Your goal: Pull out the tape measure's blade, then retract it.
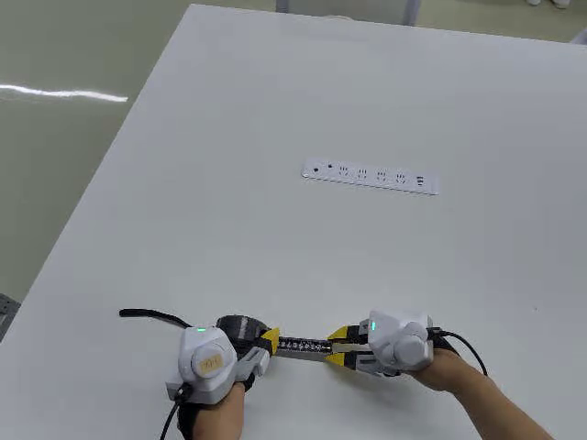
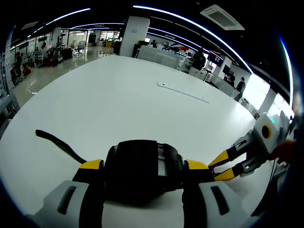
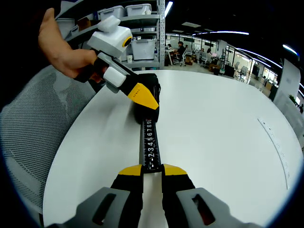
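The black tape measure (image 1: 240,328) sits on the white table (image 1: 275,110), numbered blade (image 1: 303,346) drawn out partway.

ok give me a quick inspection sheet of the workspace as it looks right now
surface: white table, mostly bare
job's things: black tape measure case near the front edge; a short length of blade is out, stretched between the two grippers
clutter: white power strip lying flat mid-table, apart from the work
grippers: left gripper shut on the tape measure case; right gripper shut on the blade's end
cables: black cord lying on the table left of the case; cable looping from the right gripper
surroundings: glossy floor beside the table; shelving with bins behind
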A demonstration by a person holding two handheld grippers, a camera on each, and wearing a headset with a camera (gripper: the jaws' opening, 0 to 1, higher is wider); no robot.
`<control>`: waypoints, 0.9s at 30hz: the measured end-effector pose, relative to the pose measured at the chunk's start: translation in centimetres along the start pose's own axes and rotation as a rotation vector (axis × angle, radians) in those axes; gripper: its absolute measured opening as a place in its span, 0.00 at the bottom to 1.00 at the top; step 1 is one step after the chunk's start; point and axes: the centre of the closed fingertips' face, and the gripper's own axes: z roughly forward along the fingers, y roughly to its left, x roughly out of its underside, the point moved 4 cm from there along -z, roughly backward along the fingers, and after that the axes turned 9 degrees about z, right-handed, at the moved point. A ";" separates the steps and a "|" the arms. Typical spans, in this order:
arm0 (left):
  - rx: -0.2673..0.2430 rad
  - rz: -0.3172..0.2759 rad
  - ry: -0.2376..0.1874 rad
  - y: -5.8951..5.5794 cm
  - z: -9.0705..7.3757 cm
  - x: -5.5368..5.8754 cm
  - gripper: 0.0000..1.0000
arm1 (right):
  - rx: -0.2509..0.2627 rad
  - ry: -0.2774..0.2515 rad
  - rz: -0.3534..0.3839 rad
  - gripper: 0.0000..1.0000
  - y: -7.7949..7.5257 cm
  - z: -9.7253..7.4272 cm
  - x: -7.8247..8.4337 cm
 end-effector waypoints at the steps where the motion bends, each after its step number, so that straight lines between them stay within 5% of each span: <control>1: -0.001 0.000 0.000 0.0 0.0 0.0 0.64 | 0.000 -0.001 0.002 0.12 0.1 0.0 -0.1; 27: 0.002 -0.016 0.005 0.0 0.0 0.0 0.64 | -0.015 -0.019 0.002 0.12 0.2 1.9 -1.4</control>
